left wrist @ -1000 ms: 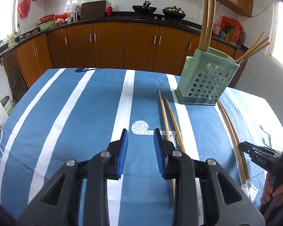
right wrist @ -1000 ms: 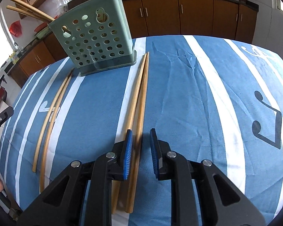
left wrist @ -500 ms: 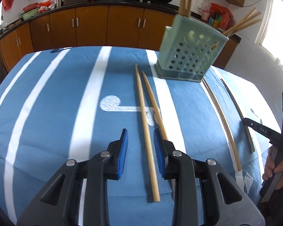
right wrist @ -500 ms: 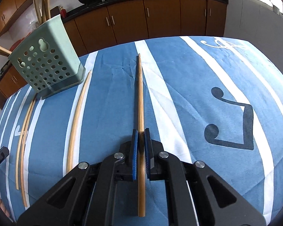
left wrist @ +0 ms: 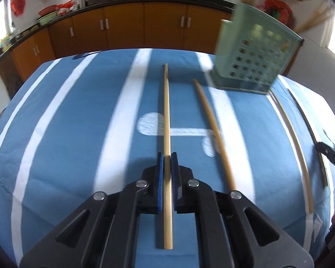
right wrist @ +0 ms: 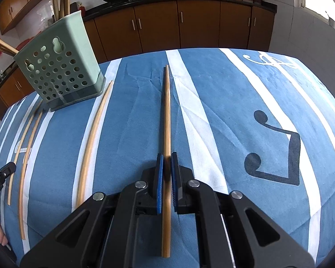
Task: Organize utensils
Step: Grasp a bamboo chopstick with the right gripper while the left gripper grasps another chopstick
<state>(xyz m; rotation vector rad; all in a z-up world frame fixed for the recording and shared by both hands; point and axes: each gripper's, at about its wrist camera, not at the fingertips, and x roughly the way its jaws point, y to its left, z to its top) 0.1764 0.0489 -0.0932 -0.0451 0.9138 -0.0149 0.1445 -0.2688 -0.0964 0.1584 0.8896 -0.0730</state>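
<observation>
My left gripper (left wrist: 166, 156) is shut on a long bamboo chopstick (left wrist: 166, 111) that points ahead over the blue striped tablecloth. A second loose chopstick (left wrist: 212, 125) lies to its right. My right gripper (right wrist: 166, 156) is shut on another chopstick (right wrist: 166, 111), which casts a thin shadow on the cloth. One loose chopstick (right wrist: 93, 138) lies to its left. The green perforated utensil holder (left wrist: 254, 60) stands at the far right in the left wrist view and at the far left in the right wrist view (right wrist: 60, 67), with several chopsticks standing in it.
Two more chopsticks (left wrist: 299, 143) lie right of the holder in the left wrist view. The other gripper's tip (right wrist: 2, 176) and a hand show at the left edge of the right wrist view. Brown kitchen cabinets (left wrist: 122, 29) run behind the table.
My left gripper moved over the left chopstick and shut on it. My right gripper shut on its chopstick earlier and still holds it, now a little closer to the holder.
</observation>
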